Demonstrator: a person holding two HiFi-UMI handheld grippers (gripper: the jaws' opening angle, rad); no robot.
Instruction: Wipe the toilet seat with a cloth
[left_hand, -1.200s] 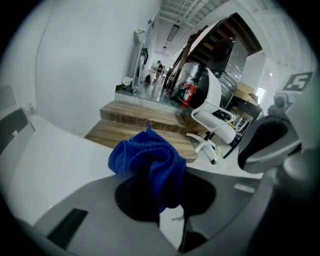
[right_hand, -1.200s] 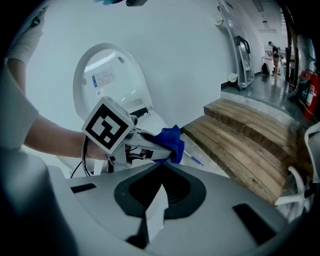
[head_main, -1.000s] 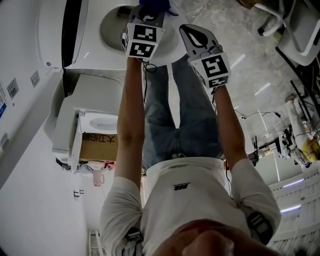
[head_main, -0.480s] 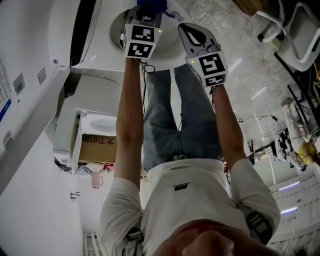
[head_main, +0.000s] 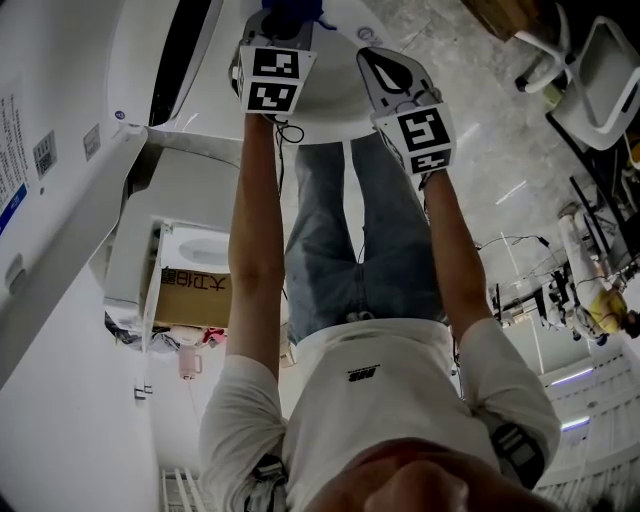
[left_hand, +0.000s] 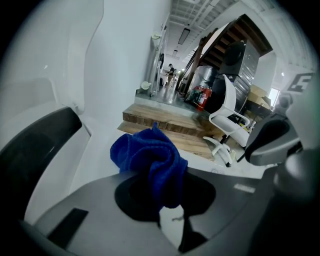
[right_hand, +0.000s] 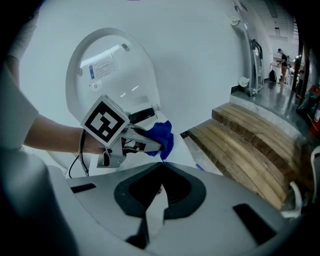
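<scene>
The left gripper is clenched on a crumpled blue cloth, which bulges out past its jaws, over the white toilet seat. Just to its right, the right gripper has its jaws together with nothing between them, and the raised lid stands ahead of it.

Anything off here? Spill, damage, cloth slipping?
Nothing stands out. The cloth is bunched up but sits between the jaws of the left gripper, near the raised toilet lid. The right gripper is shut and empty. No spill or damage shows.
</scene>
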